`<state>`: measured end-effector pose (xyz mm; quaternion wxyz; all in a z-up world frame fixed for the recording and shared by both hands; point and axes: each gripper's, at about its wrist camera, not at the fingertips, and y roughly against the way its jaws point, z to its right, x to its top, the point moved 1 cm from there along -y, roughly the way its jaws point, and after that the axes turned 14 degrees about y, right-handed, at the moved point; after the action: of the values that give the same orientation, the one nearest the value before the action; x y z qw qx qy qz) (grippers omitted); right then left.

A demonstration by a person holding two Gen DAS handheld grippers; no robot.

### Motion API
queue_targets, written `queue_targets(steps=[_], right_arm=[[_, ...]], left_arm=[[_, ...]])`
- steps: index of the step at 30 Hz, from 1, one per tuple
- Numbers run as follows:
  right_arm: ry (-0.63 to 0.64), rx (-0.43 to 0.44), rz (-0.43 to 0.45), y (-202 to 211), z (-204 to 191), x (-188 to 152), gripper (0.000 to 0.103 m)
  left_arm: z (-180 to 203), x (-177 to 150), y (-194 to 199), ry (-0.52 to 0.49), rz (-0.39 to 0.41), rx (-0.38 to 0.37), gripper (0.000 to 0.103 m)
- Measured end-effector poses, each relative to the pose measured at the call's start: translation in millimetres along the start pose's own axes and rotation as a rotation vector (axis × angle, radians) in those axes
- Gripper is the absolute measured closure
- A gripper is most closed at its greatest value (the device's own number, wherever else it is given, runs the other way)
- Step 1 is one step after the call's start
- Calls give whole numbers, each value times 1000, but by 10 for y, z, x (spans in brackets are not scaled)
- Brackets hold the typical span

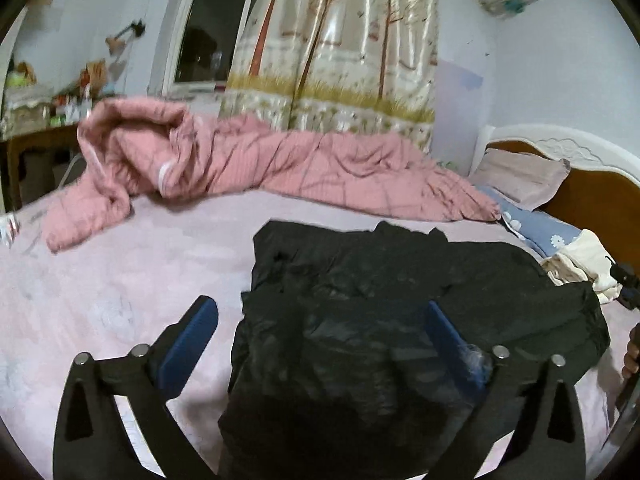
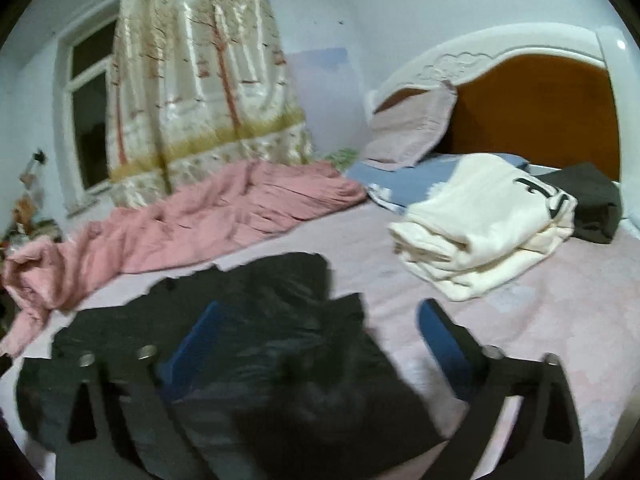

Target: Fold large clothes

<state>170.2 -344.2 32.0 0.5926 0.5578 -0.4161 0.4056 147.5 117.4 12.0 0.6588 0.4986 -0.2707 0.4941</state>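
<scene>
A large black garment (image 1: 400, 300) lies crumpled on the pale pink bed sheet (image 1: 120, 280). My left gripper (image 1: 320, 320) is open, its blue fingers spread on either side of the garment's left end, just above it. In the right wrist view the same black garment (image 2: 260, 320) spreads across the bed. My right gripper (image 2: 320, 320) is open over its right end, with the left finger above the cloth and the right finger over bare sheet (image 2: 520, 312). Neither gripper holds cloth.
A pink quilt (image 1: 240, 160) is bunched along the far side of the bed. Folded cream clothes (image 2: 480, 220) and a dark folded item (image 2: 592, 204) sit near the pillows (image 2: 412, 128) and the headboard (image 2: 540, 112). A cluttered desk (image 1: 40, 120) stands at the far left.
</scene>
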Motion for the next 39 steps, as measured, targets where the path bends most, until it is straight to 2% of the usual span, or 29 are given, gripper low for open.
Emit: queue_targets(steps=[3, 5, 10, 18, 22, 31, 39], right_arm=[[65, 11, 19, 73, -182, 16, 0], [111, 24, 18, 113, -315, 19, 0], [160, 121, 41, 324, -595, 28, 0], [254, 188, 1, 405, -944, -85, 0], [254, 195, -20, 385, -957, -114, 0], [245, 185, -84, 296, -987, -191, 0], [250, 176, -103, 289, -1006, -250, 0]], left_arm=[[90, -11, 73, -11, 5, -33, 1], [140, -20, 105, -24, 12, -25, 1], [192, -22, 150, -57, 18, -25, 1], [256, -19, 258, -39, 40, -38, 1], [347, -103, 302, -60, 34, -51, 1], [610, -437, 270, -143, -53, -80, 1], [741, -634, 288, -187, -87, -71, 1]])
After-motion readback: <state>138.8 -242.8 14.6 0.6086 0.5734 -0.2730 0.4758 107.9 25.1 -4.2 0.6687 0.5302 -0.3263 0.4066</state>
